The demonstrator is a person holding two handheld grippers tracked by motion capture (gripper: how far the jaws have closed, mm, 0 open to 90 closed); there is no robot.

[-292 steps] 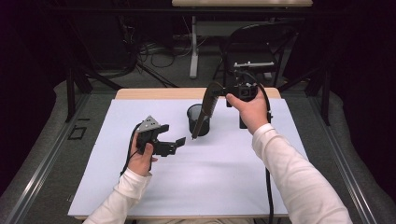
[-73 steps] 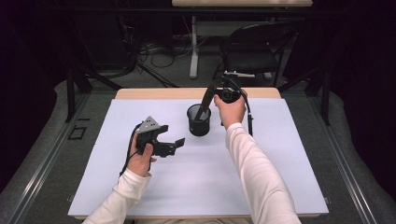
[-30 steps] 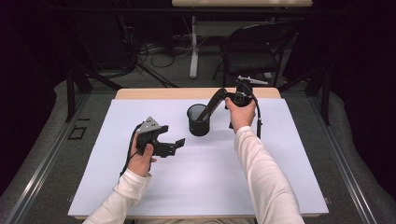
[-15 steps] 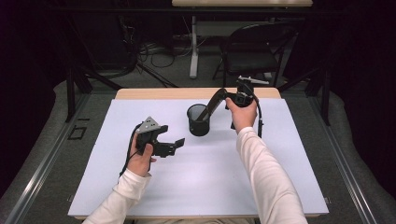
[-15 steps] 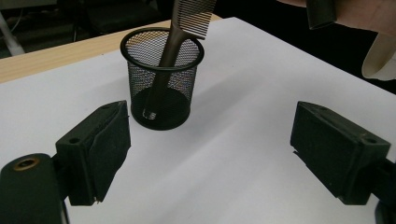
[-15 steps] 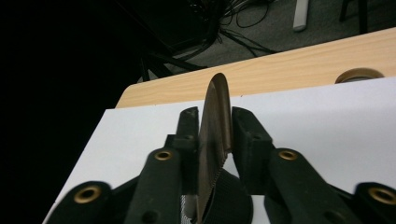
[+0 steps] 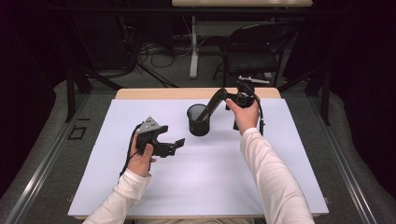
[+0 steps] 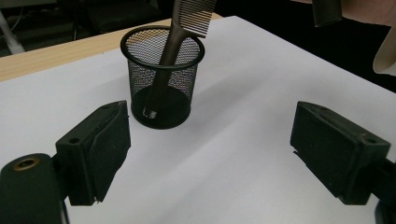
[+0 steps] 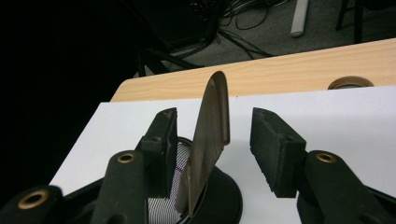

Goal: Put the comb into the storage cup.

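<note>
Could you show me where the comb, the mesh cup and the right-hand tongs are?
comb (image 8: 164, 56): left gripper view, on its handle inside the cup.
mesh cup (image 8: 142, 79): left gripper view, on its wire wall.
right tongs (image 9: 212, 140): right gripper view, midway between the tips, open around the comb.

We are looking at a recording lab: black curtains (image 7: 28, 70) are enclosing a bench (image 7: 196, 93) under white paper (image 7: 210, 177), with cables (image 7: 159, 49) trailing on grey carpet beside a folding chair (image 7: 252, 51).

Black wire-mesh metal cup (image 8: 162, 77), smooth dark plastic comb (image 8: 173, 32), matt white sheet (image 7: 210, 177).
</note>
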